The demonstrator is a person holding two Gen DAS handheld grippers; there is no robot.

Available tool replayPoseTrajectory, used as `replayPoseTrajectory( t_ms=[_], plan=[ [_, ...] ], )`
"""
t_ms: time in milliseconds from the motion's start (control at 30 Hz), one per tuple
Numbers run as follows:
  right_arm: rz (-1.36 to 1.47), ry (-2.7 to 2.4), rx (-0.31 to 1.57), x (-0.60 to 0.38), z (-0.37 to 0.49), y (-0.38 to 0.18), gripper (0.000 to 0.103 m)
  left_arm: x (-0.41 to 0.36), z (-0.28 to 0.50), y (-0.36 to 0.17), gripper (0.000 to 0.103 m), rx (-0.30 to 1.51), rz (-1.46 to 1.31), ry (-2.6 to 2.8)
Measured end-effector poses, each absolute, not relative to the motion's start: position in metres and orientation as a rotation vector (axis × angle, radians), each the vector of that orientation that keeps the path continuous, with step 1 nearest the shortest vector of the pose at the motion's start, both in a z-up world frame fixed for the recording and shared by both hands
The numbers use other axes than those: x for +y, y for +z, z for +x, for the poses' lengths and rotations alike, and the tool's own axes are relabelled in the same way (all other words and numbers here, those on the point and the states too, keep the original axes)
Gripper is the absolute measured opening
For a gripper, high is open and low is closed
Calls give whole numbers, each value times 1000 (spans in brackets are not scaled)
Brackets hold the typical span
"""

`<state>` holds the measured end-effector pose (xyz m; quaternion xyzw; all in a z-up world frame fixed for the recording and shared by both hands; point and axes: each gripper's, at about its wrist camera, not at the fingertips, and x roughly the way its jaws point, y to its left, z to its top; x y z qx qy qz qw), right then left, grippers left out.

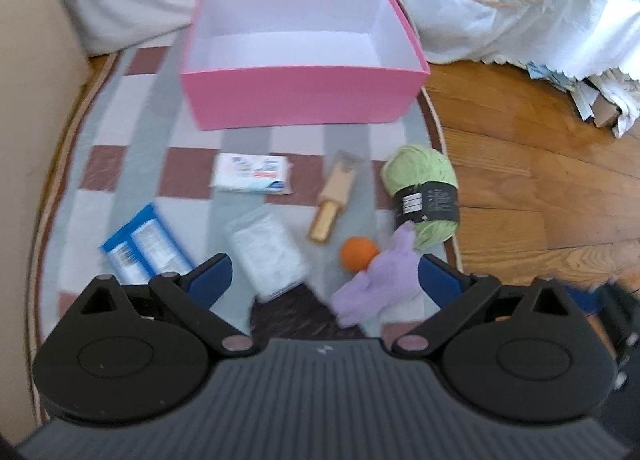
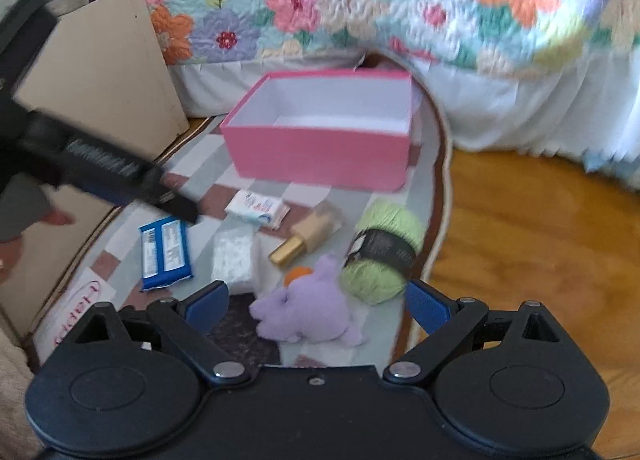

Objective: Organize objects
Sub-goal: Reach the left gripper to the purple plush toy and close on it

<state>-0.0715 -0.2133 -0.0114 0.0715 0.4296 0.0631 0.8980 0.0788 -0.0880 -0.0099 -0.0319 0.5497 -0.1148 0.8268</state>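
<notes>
An empty pink box (image 1: 304, 96) (image 2: 320, 156) stands on a checked rug. In front of it lie a white tissue pack (image 1: 253, 174) (image 2: 258, 207), a blue packet (image 1: 146, 246) (image 2: 165, 254), a clear white packet (image 1: 267, 252) (image 2: 234, 260), a beige bottle with a gold cap (image 1: 332, 196) (image 2: 306, 238), green yarn (image 1: 424, 190) (image 2: 382, 252), an orange ball (image 1: 359, 253) (image 2: 297, 274) and a purple plush (image 1: 376, 284) (image 2: 310, 306). My left gripper (image 1: 324, 280) hovers open over the clear packet and plush. My right gripper (image 2: 318, 306) is open around the plush.
A bed with a floral quilt (image 2: 360, 0) stands behind the box. A beige panel (image 2: 100, 88) rises at the left. Wood floor (image 1: 540, 180) lies to the right of the rug. The left gripper's body (image 2: 104, 176) crosses the right wrist view's left side.
</notes>
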Motion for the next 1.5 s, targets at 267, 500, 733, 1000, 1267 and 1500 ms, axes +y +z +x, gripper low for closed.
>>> replayPoseTrajectory(
  t_ms=[267,500,733,1000,1267,1500],
  plan=[
    [369,149,956,-221,-66,-82,95,-145,114,-63,90,1220,-15,-459],
    [522,158,995,-212,-55,-132,93,-152,126,-84,58,1215,61,-584],
    [556,63,973,-194,-39,-158,93,-122,124,-106,26,1259,-179,-662],
    [301,-71,907,-179,-35,-132,57,-111,124,-118,18,1231,-251,-659],
    [233,-89,953,-203,-37,-128,47,-122,114,-140,21,1253,-260,-621],
    [365,-33,976,-183,-38,-152,73,-121,109,-145,49,1220,-206,-590]
  ],
)
